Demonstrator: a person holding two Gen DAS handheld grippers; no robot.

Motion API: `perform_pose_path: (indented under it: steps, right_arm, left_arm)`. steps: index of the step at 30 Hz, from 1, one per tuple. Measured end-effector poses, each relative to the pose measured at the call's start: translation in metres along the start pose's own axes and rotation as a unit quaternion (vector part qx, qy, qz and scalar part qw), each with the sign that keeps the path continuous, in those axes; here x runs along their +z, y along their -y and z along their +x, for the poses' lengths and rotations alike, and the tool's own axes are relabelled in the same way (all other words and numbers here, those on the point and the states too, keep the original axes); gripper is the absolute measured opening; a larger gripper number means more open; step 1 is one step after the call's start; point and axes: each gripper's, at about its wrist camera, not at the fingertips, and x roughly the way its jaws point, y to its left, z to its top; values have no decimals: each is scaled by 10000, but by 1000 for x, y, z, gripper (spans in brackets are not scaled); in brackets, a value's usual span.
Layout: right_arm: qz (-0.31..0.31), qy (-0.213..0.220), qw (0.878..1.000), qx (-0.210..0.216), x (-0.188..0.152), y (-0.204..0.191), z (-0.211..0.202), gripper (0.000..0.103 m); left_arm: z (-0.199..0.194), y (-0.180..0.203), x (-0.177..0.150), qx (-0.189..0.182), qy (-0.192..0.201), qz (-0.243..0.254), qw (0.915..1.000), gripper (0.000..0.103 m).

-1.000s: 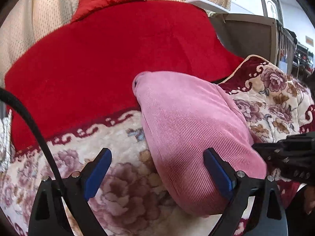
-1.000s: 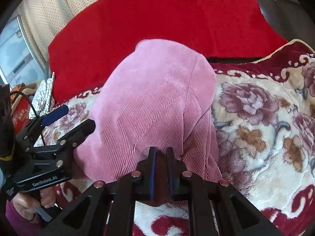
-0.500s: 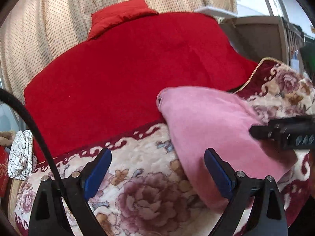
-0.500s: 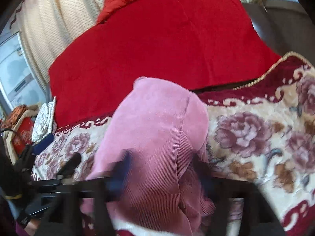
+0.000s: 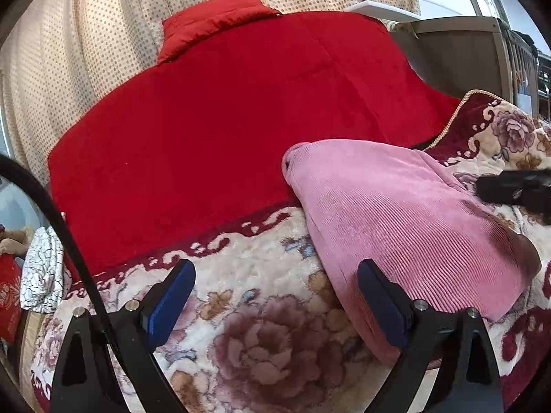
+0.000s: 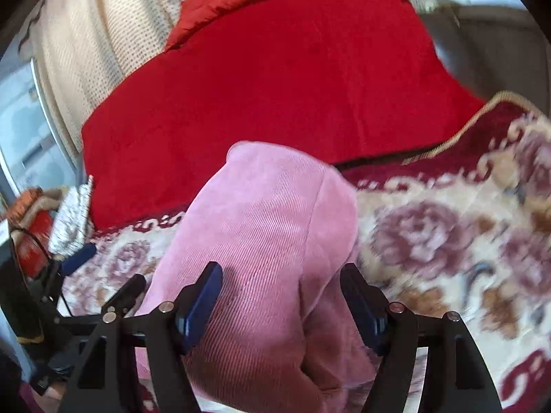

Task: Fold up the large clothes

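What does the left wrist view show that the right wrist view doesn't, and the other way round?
Only the left wrist view shows the left gripper with open jaws over bare floral blanket. Only the right wrist view shows the right gripper open above the pink garment. Both show that folded garment, the blanket, the red cover and the curtain.

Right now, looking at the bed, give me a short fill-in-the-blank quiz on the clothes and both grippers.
1. The folded corduroy garment is coloured ____.
2. It lies on a ____-patterned blanket.
3. The right gripper has just been opening, so its blue fingers now stand ____ over the garment.
4. Behind the garment a ____ blanket is spread.

Missing words: pink; flower; apart; red
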Motion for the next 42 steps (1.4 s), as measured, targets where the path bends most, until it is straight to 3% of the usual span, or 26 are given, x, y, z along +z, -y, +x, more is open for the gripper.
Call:
perform_pose_path:
  steps: [6,13,21,42]
  right_arm:
    - [-103,280,9995,-89,11,-1,-31,74]
    - [-390,205,9983,-393,14,-18,-41,74]
    - [-613,217,9966,-507,13,-29,-44,74]
    - [-1191,336,9870,-1024,14,-47,-42,74]
  left_arm:
    - [-4,-10,1,303,61,-160,9994,96]
    - [-7,-34,-1,-23,-43,-657,9978,96]
    - [-10,-60,-5,89,-14,-1162,9932,96]
    - [-15,-58,-4,58,99,-1061,9943,96]
